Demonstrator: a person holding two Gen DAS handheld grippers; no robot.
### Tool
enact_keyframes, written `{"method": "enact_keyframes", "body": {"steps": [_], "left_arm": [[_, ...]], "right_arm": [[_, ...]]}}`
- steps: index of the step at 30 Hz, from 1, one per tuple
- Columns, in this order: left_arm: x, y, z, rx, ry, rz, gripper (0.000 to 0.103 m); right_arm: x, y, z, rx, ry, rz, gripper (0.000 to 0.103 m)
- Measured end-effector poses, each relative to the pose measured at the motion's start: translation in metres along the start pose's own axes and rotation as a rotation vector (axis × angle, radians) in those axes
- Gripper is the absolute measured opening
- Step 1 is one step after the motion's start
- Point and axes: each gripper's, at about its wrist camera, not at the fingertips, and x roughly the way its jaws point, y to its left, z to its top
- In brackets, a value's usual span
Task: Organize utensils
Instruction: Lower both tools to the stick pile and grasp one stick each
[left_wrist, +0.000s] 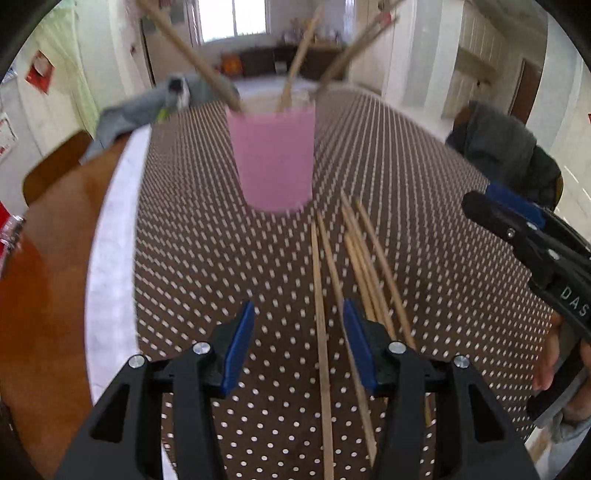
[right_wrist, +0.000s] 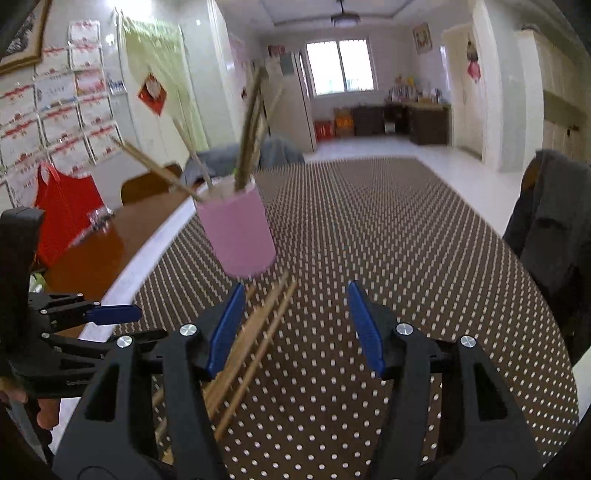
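Note:
A pink cup (left_wrist: 272, 158) stands on the brown dotted tablecloth (left_wrist: 424, 221) with several wooden chopsticks leaning in it (left_wrist: 295, 62). Several loose chopsticks (left_wrist: 364, 266) lie on the cloth in front of the cup. My left gripper (left_wrist: 298, 332) is open and empty above their near ends. My right gripper (right_wrist: 295, 314) is open and empty; the cup (right_wrist: 238, 230) is ahead to its left and the loose chopsticks (right_wrist: 255, 343) lie under its left finger. The right gripper shows at the left wrist view's right edge (left_wrist: 517, 229); the left gripper shows at the right wrist view's left edge (right_wrist: 110, 314).
The cloth covers a wooden table (left_wrist: 48, 280) with a white edge strip (left_wrist: 110, 258). A grey cloth (left_wrist: 147, 107) lies at the far left corner. A chair with a dark jacket (right_wrist: 550, 229) stands at the right. A red bag (right_wrist: 66, 210) sits at the left.

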Motion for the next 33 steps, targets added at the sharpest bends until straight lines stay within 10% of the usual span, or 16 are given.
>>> {"method": "enact_keyframes", "body": {"steps": [33], "left_arm": [[0.052, 0.013, 0.008, 0.016, 0.106, 0.018, 0.044]], "right_arm": [[0.1, 0.034, -0.021, -0.201, 0.405, -0.078, 0.061]]}}
